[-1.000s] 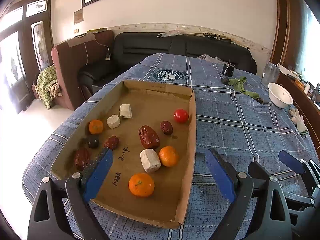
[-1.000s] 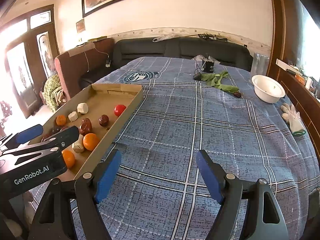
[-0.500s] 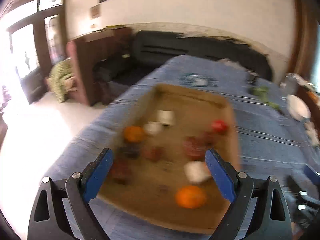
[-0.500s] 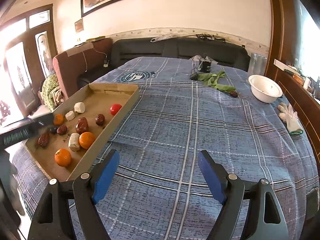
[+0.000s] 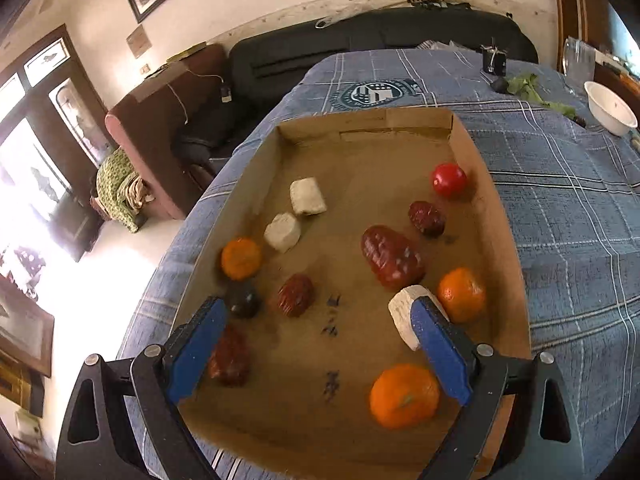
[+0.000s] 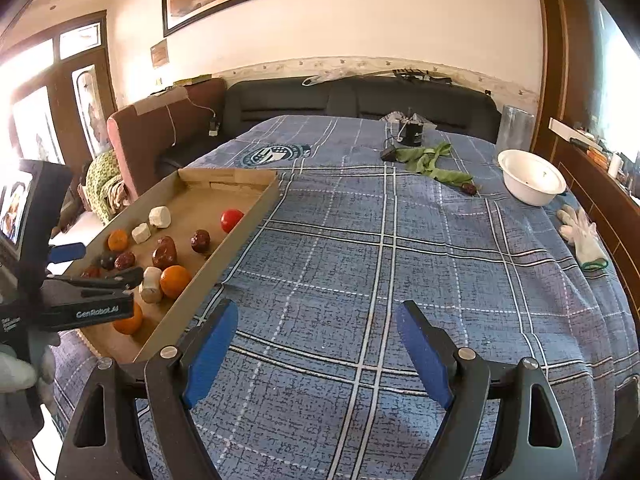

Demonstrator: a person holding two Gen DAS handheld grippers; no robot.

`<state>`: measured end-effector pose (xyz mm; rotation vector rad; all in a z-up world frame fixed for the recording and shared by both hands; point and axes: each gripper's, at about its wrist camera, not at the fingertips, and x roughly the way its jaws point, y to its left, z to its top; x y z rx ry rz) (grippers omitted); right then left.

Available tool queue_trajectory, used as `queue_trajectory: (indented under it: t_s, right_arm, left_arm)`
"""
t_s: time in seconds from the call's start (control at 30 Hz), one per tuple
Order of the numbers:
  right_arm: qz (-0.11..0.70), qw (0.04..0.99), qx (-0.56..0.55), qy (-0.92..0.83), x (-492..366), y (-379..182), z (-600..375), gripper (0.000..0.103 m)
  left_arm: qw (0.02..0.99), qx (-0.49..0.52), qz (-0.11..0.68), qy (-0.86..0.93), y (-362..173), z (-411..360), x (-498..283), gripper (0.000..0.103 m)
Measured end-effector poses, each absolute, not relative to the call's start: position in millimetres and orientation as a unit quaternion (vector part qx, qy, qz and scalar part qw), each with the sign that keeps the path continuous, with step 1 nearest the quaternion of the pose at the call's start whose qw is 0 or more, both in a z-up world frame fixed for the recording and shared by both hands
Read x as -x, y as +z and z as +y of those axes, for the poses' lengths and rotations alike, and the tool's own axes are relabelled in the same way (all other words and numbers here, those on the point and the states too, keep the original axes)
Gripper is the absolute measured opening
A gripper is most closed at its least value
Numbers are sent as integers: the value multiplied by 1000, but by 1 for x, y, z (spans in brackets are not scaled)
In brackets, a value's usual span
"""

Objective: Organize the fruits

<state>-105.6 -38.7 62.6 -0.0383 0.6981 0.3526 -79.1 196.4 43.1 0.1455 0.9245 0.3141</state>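
A shallow cardboard tray (image 5: 504, 216) lies on the blue plaid cloth and holds the fruit: three oranges, one nearest me (image 5: 404, 396), a red tomato (image 5: 449, 179), several dark red dates, the largest (image 5: 392, 258) in the middle, a dark plum (image 5: 244, 300) and pale chunks (image 5: 307, 197). My left gripper (image 5: 316, 354) is open and empty, hovering over the tray's near end. My right gripper (image 6: 316, 352) is open and empty above bare cloth, right of the tray (image 6: 244, 224). The left gripper's body (image 6: 80, 300) shows in the right wrist view.
A white bowl (image 6: 530, 182) stands at the far right, with a green rag (image 6: 430, 162), a small black device (image 6: 412, 134) and a lone dark date (image 6: 470, 189) behind. A white glove (image 6: 580, 232) lies at the right edge. A black sofa (image 6: 360, 104) stands beyond the table.
My left gripper has swung left and forward over the tray, so the fruit now lies between its fingers. My right gripper has barely moved.
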Motion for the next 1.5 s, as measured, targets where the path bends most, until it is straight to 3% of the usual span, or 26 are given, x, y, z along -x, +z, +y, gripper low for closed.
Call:
queue_trajectory:
  t_s: [0.23,0.53,0.93,1.07,1.23,1.3,1.37,1.5]
  right_arm:
    - [345,922,4,173,101,61,-45,87]
    - [347,921,0,177,99,60,-45,88]
    - [342,924,-4,171,98,65,-51,88]
    - [343,924,-7,172,97,66,-52,88]
    - [340,920,11,193,102,78,-42,88]
    - [332,921,24,204,107,86,-36,90]
    - [324,920,33,219,112,96,-28,92]
    - [304,919,38,248,124,106,-13,93]
  left_arm:
    - [854,-139,446,229,41,202,67,94]
    - [879,-61,443,169,62,210,56,94]
    - [865,-104,442,213,48,216,25,94]
    - [891,-46,404,199,68,225,51,94]
    - [936,-1,273,222,115,220,108,96]
    - [948,0,216,235,133,210,135,103]
    - [954,-8,166,251,143,199,158,103]
    - [956,-27,142,256,151,183,172,103]
